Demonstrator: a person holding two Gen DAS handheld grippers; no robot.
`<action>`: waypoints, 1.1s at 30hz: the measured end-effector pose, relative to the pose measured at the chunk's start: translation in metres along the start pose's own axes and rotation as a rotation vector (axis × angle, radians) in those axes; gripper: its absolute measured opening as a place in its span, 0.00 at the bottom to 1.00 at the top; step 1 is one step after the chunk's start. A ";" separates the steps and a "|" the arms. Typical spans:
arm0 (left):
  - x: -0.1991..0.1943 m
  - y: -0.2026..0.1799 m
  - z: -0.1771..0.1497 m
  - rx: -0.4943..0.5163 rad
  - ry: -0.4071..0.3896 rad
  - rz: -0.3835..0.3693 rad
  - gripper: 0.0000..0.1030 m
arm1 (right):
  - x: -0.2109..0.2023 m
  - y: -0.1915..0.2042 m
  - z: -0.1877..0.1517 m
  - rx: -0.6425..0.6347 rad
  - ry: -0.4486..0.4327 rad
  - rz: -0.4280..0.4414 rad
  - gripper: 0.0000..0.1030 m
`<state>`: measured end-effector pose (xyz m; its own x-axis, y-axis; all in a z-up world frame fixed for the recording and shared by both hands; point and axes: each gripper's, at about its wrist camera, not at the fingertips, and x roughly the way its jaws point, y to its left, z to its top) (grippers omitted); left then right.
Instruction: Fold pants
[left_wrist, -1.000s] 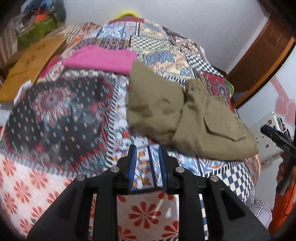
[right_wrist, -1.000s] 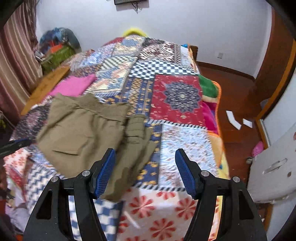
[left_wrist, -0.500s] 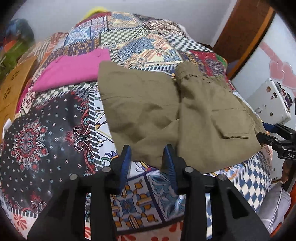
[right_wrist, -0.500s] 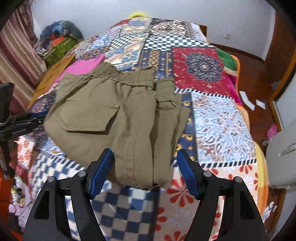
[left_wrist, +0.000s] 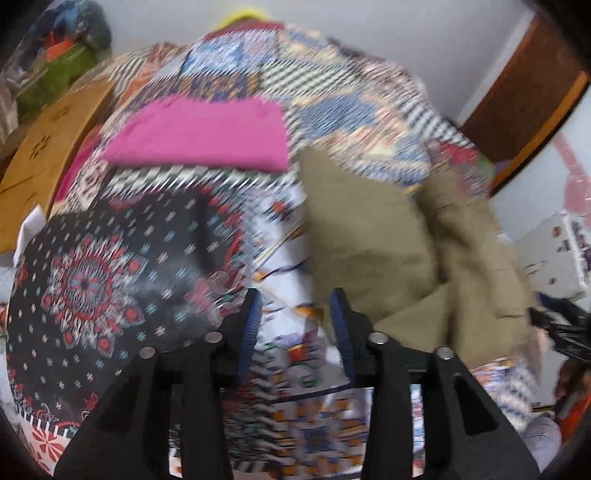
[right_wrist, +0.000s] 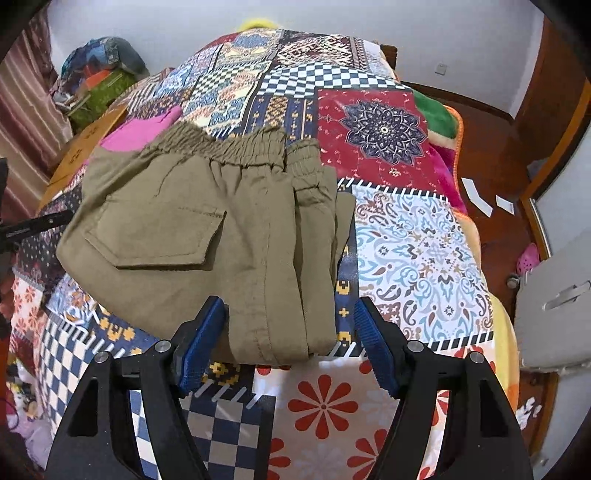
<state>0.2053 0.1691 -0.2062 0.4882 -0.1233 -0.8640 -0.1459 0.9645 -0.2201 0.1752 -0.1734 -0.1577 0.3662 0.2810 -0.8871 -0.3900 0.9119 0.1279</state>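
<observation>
The bed (right_wrist: 417, 236), under its patchwork quilt, fills both views, and the olive pants (right_wrist: 207, 229) lie on its near part as a compact bundle, waistband at the far side, pocket flap up, a narrower folded layer along the right edge. Half a second ago the left wrist view looked closely down on the pants; now it has swung left and back, blurred with motion, so the pants (left_wrist: 388, 236) sit to the right of the fingers. The right wrist view has drawn a little nearer, and the bundle's shape matches the earlier pictures. By my judgement the fold is essentially complete and both tools are clear of the cloth.

The right gripper (right_wrist: 290, 341) is spread wide, its blue pads either side of the near hem with nothing pinched. The left gripper (left_wrist: 295, 325) stands with a narrow gap between its fingers, empty, over bare quilt.

A folded pink cloth (left_wrist: 199, 136) lies farther back on the left. No container on the bed holds anything; a heap of bags (right_wrist: 99, 74) sits by the far left wall, contents unclear.
</observation>
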 end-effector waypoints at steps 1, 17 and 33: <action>-0.004 -0.005 0.003 0.005 -0.017 -0.023 0.61 | -0.002 -0.001 0.002 0.006 -0.008 -0.003 0.66; 0.059 -0.007 0.027 -0.058 0.053 0.076 0.83 | -0.007 -0.017 0.004 0.023 -0.032 -0.023 0.68; 0.010 -0.031 0.019 -0.063 -0.011 -0.100 0.99 | -0.008 -0.027 0.026 0.033 -0.066 -0.021 0.74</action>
<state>0.2315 0.1425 -0.1994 0.5125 -0.2148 -0.8314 -0.1501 0.9309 -0.3330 0.2051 -0.1922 -0.1424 0.4296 0.2795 -0.8587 -0.3539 0.9269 0.1246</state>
